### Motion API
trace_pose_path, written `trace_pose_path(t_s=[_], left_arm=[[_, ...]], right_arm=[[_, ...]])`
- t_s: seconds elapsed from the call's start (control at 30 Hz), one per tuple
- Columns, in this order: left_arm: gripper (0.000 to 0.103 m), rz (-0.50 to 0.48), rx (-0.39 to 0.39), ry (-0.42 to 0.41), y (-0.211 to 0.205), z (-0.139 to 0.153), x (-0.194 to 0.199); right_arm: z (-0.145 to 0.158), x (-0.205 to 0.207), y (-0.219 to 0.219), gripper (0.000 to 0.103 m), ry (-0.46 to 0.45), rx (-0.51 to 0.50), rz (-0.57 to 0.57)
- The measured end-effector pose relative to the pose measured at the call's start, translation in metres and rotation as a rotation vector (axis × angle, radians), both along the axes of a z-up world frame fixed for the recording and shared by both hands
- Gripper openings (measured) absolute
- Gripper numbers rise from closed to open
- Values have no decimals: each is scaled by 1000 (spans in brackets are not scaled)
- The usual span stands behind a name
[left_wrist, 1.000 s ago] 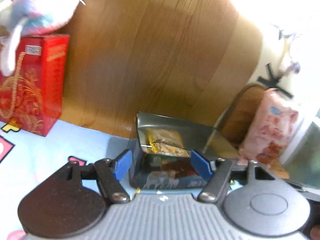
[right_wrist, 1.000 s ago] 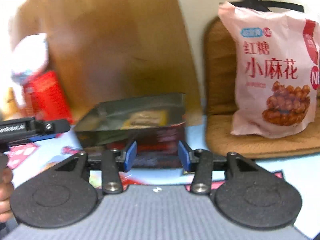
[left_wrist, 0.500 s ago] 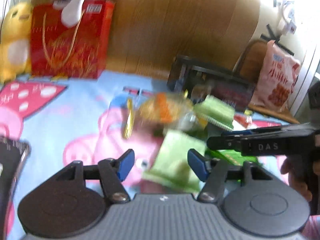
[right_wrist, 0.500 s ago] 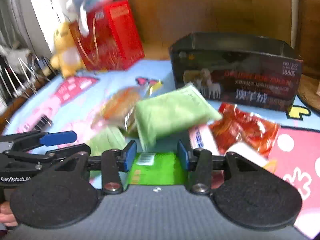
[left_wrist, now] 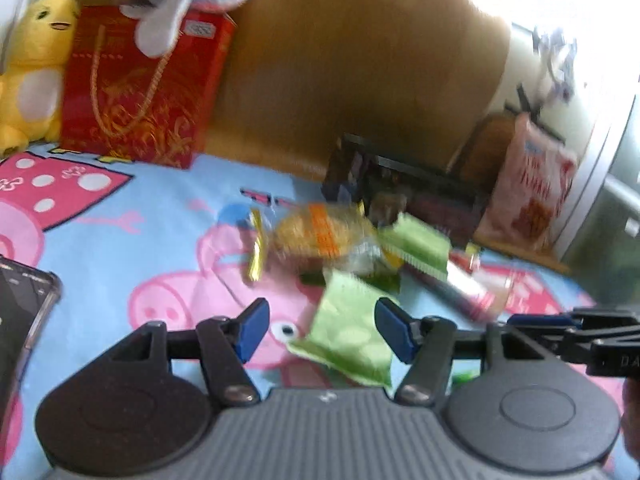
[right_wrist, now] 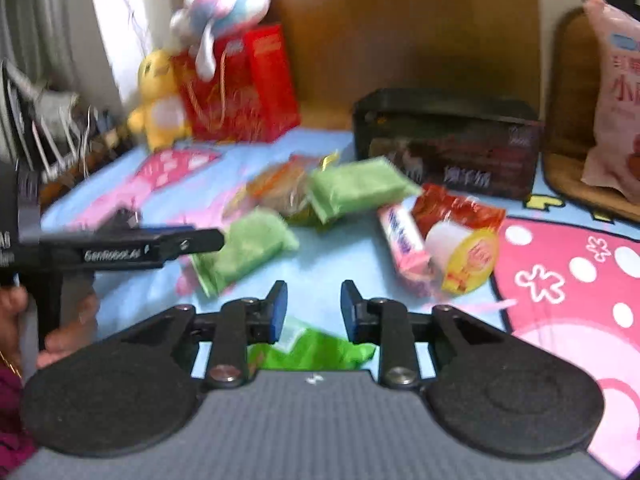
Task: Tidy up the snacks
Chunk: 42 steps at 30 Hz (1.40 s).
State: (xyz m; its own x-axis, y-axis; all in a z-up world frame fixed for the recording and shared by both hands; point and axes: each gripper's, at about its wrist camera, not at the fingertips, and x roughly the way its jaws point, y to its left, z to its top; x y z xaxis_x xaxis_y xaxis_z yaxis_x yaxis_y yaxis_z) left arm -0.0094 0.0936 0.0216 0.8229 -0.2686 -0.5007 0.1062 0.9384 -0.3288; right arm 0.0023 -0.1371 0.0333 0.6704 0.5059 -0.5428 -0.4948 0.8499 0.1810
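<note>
left gripper open by a pale green packet, ready to grab it; right gripper, just narrowing, empty over a bright green wrapper. dark box waits behind.

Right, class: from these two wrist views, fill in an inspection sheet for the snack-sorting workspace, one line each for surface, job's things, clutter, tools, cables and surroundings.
Surface: cartoon-pig play mat, blue and pink.
Job's things: dark open box at the back; two pale green packets, orange-wrapped bun, pink bar, red pouch and jelly cup loose in front of it; bright green packet under the right tool.
Clutter: phone at the mat's left edge.
Tools: left tool open over a pale green packet, not gripping; right tool jaws just been closing, nothing between them.
Cables: nothing seen.
Surroundings: red gift bag, yellow duck plush, pastel plush, pink snack bag, wooden panel.
</note>
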Motion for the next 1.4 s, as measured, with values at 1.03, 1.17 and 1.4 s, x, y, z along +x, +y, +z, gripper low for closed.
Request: trace_pose_path(t_s=[1.03, 1.17, 1.4], left_arm=[[26, -231, 42, -85, -78, 88, 58], [26, -203, 69, -119, -110, 100, 125], [31, -35, 91, -48, -121, 76, 189]], right_arm=[[31, 31, 27, 33, -266, -91, 32], [46, 98, 11, 33, -253, -49, -83], [40, 152, -27, 43, -204, -20, -301]])
